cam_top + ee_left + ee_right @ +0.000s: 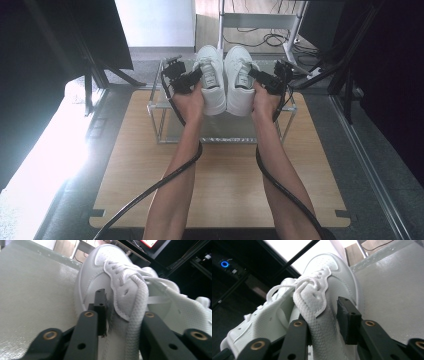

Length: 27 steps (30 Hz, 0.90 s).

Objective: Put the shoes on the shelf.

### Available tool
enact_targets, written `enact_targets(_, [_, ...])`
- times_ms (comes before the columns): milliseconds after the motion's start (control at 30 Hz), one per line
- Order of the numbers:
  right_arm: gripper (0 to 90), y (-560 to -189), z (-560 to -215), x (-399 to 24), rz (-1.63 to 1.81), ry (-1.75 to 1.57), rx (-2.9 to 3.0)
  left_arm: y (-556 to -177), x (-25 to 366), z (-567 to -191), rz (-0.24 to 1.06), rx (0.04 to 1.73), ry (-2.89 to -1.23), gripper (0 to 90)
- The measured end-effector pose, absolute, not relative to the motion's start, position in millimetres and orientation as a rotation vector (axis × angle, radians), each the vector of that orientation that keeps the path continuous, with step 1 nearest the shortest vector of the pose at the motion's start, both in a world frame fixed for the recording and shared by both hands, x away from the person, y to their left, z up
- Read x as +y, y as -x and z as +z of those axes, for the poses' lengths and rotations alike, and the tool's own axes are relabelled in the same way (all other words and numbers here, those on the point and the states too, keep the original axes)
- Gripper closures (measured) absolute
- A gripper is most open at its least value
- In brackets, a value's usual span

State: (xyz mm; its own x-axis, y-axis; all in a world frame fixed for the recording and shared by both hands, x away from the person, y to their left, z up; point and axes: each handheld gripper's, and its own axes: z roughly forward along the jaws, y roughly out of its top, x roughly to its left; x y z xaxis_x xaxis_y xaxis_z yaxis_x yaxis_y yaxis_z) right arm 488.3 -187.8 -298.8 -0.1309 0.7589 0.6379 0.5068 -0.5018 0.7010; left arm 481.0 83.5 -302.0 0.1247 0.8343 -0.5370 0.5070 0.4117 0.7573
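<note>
While both forearms reach forward over the wooden counter (pixel 220 185), each hand works one white shoe on top of a small metal-framed shelf (pixel 159 115) with a pale translucent top, standing at the far end of the counter

left hand-held gripper (pixel 192 79) sits at the outer side of the left shoe (pixel 212 92); in the left gripper view its jaws straddle the shoe's collar, one black pad lying against the outer side wall, the other jaw inside by the tongue and a thick woven lace (pixel 135 322). jaws are only slightly parted with the shoe wall between them; cannot tell if the pads really press on it

right hand-held gripper (pixel 261 79) mirrors it on the outer side of the right shoe (pixel 239 92); in the right gripper view one pad stands just beside the shoe's outer wall with a thin gap showing, the other jaw tucked in under the padded tongue (pixel 312 302). jaws a little apart, shoe edge between them, grip looks loose

both shoes stand side by side, touching or almost touching, toes pointing away from the person, soles down on the shelf top. laces loose on both

black cables (pixel 165 182) trail from each hand-held gripper back along the forearms toward the near edge of the counter

dark stands and frames flank the counter on both sides, bright glare on the floor at left
</note>
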Motion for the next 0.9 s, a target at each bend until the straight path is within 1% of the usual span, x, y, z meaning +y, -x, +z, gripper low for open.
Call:
enact_targets(133, [62.8,-490.9,-299.3,-186.4,1.707,-1.896,1.466,-483.6,82.8,-301.5,0.35,1.515,-1.259,66.4])
enact_targets(167, [59.4,-491.4,-299.7,-186.2,1.722,-1.88,1.482,-483.1,83.1,-300.3,0.349,1.499,-1.255,63.0])
enact_targets(200, [54.1,-492.4,-300.2,-185.7,1.749,-1.873,1.492,-482.3,83.2,-299.0,0.344,1.478,-1.254,62.5])
enact_targets(233, [50.4,-493.5,-301.2,-185.5,1.78,-1.877,1.495,-481.5,82.5,-297.2,0.355,1.466,-1.266,59.4])
enact_targets(400, [47.1,-494.8,-306.1,-196.4,1.893,-1.897,1.474,-480.1,84.3,-294.8,0.338,1.438,-1.278,49.4])
enact_targets(600, [39.1,-494.1,-307.6,-200.3,1.928,-1.879,1.502,-480.2,90.8,-299.2,0.294,1.433,-1.263,39.6])
enact_targets(667, [34.9,-495.0,-309.1,-201.3,1.93,-1.877,1.514,-480.2,93.2,-300.4,0.277,1.423,-1.267,36.5])
enact_targets(900, [31.2,-494.6,-310.6,-204.2,1.954,-1.806,1.565,-478.9,98.5,-304.4,0.239,1.397,-1.292,26.6])
